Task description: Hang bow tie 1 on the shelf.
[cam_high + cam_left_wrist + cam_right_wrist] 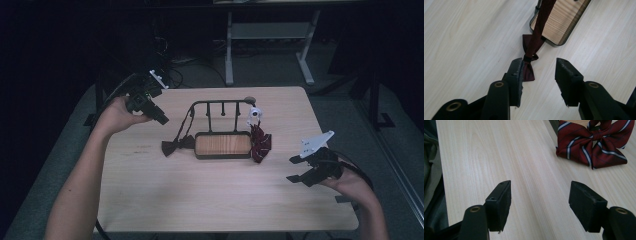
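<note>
A black rack (220, 103) with a wooden base (222, 144) stands mid-table. A plain dark maroon bow tie (177, 146) lies at the base's left end, its strap running up to the rack's left corner. A red striped bow tie (260, 145) rests at the right end, under a small white piece (254, 114). My left gripper (162, 119) is held up left of the rack, open. In the left gripper view my left gripper (537, 63) stands open above the maroon bow tie (527, 71) and its strap (539, 27). My right gripper (295, 169) is open near the right edge. In the right gripper view my right gripper (540, 186) is well short of the striped bow tie (594, 142).
The light wood table (210, 195) ends close to my right hand on the right side. White desk legs (229, 50) and cables stand on the floor beyond the far edge. Grey-green clothing (431, 182) lies past the table's edge in the right gripper view.
</note>
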The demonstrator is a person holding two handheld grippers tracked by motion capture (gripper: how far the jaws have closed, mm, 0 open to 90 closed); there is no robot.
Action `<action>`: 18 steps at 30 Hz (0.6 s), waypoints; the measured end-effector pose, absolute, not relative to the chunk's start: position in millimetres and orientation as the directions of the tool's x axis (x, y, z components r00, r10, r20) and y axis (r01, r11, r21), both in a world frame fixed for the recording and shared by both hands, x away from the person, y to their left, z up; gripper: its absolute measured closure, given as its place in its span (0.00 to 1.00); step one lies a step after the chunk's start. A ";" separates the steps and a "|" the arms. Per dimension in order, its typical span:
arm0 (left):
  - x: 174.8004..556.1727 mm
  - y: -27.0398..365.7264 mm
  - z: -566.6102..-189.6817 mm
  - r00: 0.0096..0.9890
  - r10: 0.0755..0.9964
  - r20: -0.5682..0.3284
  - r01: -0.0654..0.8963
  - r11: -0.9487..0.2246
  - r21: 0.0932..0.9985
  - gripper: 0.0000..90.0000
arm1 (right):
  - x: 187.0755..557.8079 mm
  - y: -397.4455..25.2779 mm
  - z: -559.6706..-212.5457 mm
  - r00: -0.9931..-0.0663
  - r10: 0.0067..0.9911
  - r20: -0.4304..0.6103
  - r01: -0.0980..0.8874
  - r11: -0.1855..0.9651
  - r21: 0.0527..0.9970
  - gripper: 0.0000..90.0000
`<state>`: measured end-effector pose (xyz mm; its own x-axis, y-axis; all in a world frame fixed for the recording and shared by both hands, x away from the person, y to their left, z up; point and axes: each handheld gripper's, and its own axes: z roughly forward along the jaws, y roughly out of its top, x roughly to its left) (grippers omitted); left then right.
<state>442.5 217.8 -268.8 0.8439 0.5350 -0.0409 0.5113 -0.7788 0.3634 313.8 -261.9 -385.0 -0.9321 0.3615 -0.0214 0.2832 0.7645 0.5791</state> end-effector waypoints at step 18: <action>431.1 232.9 -273.6 0.838 0.545 -0.041 0.516 -0.764 0.386 0.56 | 314.5 -261.6 -385.8 -0.930 0.365 -0.028 0.285 0.770 0.571 0.37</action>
